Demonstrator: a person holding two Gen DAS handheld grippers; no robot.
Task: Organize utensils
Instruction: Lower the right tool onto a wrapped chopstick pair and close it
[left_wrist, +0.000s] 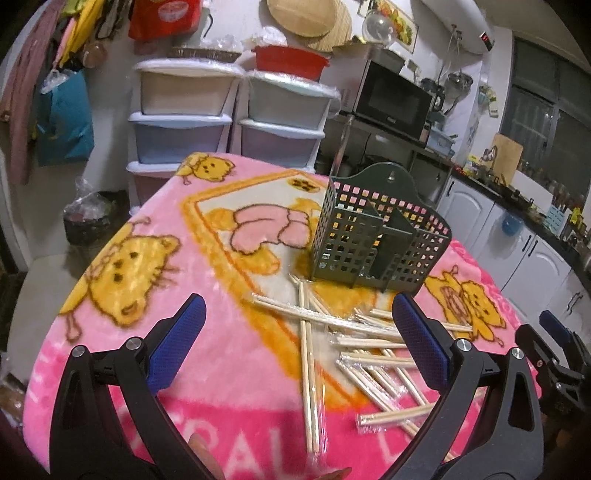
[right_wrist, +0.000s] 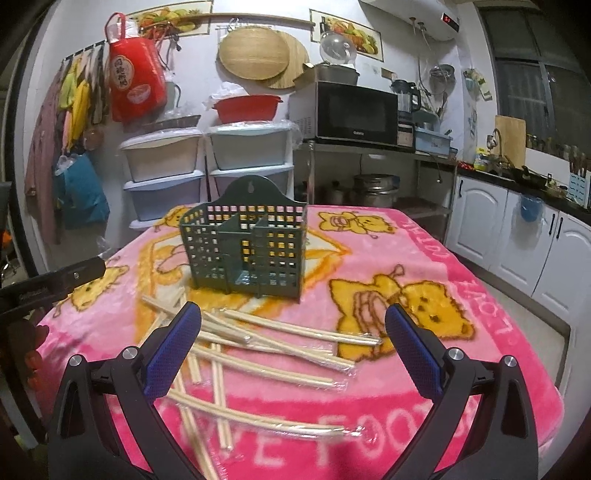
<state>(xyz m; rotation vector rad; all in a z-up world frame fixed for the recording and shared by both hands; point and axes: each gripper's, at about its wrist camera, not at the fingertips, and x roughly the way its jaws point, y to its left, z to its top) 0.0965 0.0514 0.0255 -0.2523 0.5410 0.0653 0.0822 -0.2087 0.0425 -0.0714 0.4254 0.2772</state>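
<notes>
A dark green perforated utensil holder (left_wrist: 376, 240) stands upright on the pink blanket-covered table (left_wrist: 155, 229); it also shows in the right wrist view (right_wrist: 245, 245). Several pairs of plastic-wrapped wooden chopsticks (left_wrist: 347, 343) lie scattered in front of it, also in the right wrist view (right_wrist: 273, 350). My left gripper (left_wrist: 299, 336) is open and empty, above the near side of the pile. My right gripper (right_wrist: 293, 343) is open and empty, above the chopsticks. The right gripper (left_wrist: 554, 350) shows at the right edge of the left wrist view, and the left gripper (right_wrist: 55, 284) at the left edge of the right wrist view.
Stacked plastic drawers (right_wrist: 162, 177) and a microwave (right_wrist: 351, 110) on a metal shelf stand behind the table. White kitchen cabinets (right_wrist: 517, 240) run along the right. A bagged bin (left_wrist: 86, 221) sits on the floor at the left.
</notes>
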